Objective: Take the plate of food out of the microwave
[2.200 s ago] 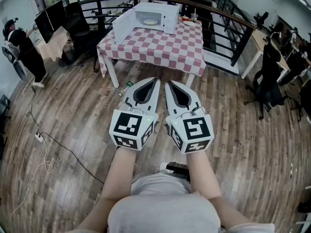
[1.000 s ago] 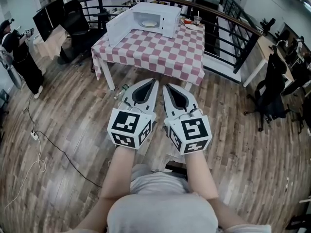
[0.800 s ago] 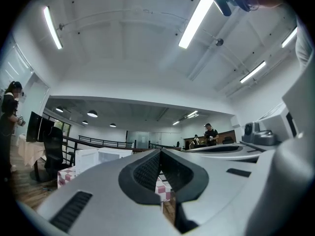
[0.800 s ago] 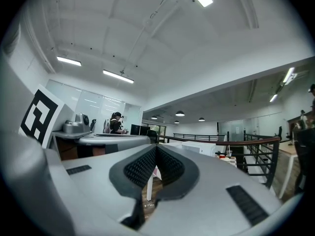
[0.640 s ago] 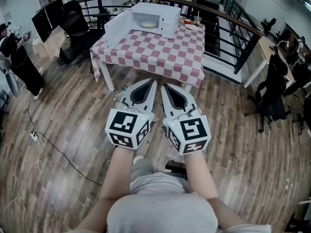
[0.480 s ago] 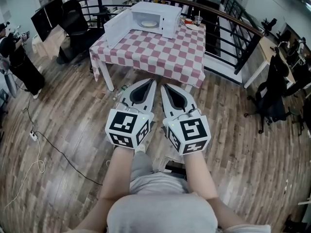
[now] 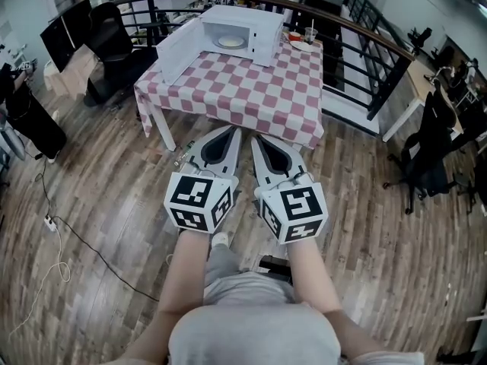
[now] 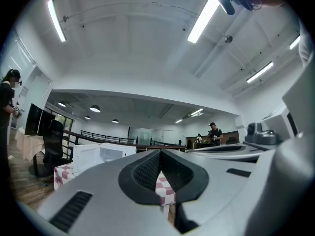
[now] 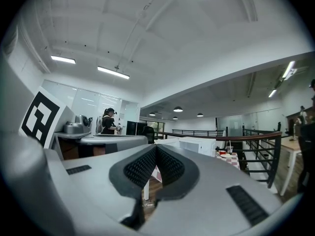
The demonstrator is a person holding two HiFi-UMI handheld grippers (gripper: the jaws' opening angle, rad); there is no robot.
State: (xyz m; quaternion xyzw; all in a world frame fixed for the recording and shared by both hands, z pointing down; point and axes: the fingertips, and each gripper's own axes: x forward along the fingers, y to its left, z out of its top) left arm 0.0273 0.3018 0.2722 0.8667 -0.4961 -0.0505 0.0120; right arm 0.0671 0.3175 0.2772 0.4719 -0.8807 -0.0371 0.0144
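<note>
1. Plate of food inside microwave, door swung open, at far end of checked table.
2. Left gripper: jaws pressed together, nothing between them; held level, pointed toward table.
3. Right gripper: jaws likewise closed and empty; just beside the left, well apart from plate.

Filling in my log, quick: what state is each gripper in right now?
Left gripper: closed, holding nothing.
Right gripper: closed, holding nothing.
</note>
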